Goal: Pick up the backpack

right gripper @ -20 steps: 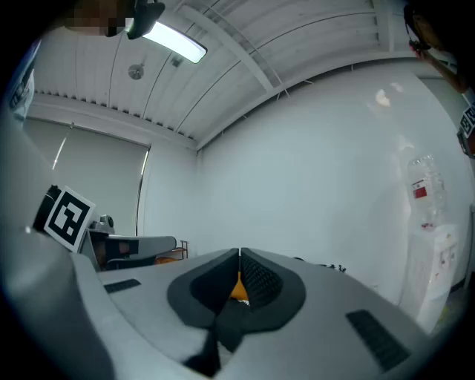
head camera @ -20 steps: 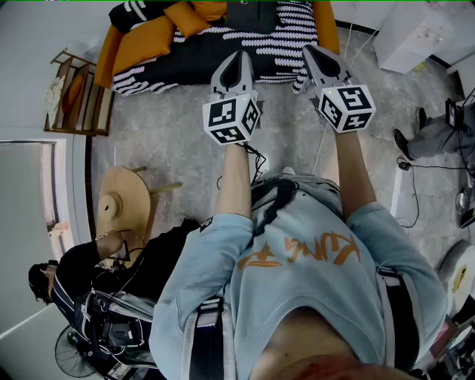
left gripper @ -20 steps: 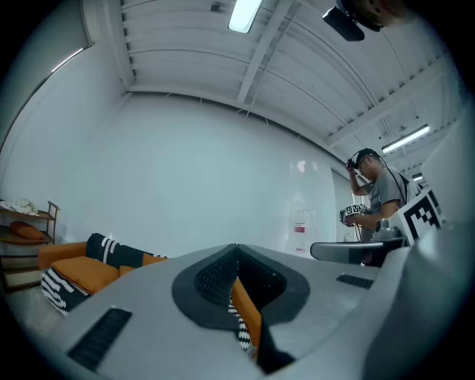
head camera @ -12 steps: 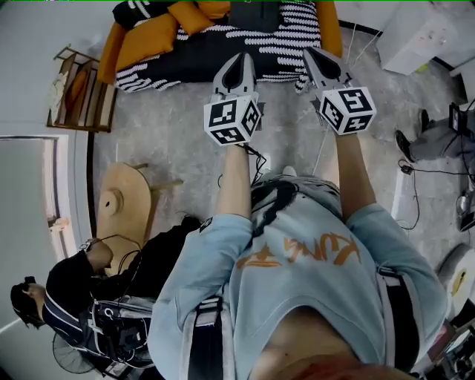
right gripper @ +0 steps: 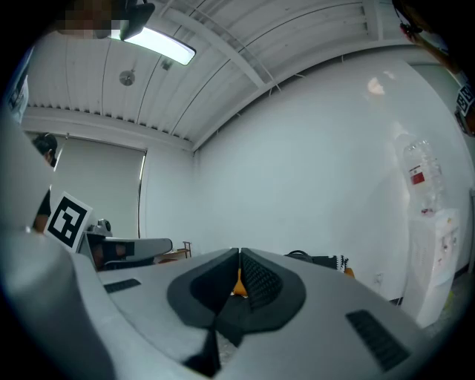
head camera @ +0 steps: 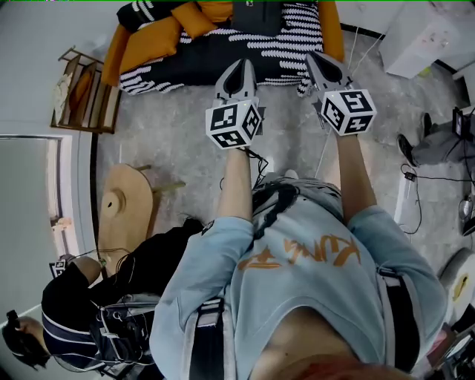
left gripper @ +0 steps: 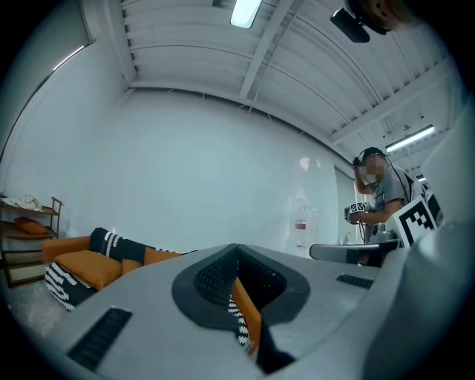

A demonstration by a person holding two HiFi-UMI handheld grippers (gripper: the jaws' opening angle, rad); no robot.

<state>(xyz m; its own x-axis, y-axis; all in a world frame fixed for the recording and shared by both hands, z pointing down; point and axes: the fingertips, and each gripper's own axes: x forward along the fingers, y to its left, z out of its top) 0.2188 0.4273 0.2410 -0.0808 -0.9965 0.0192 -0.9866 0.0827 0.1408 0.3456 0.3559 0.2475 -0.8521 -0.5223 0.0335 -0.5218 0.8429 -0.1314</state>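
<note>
A grey floor (head camera: pixel 171 141) runs up to the sofa (head camera: pixel 113 56), where the dark backpack (head camera: pixel 256 16) lies, well ahead. The left hand-held gripper (head camera: pixel 237 65) and right hand-held gripper (head camera: pixel 318 59) are both closed and empty. If they arrive like that, they would likely shove the backpack instead of gripping it.

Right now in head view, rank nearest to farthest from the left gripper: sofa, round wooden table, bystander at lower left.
1. Sofa, just ahead of the left gripper.
2. Round wooden table, on the floor to its left and further back.
3. Bystander, farthest, in the lower-left corner.
</note>
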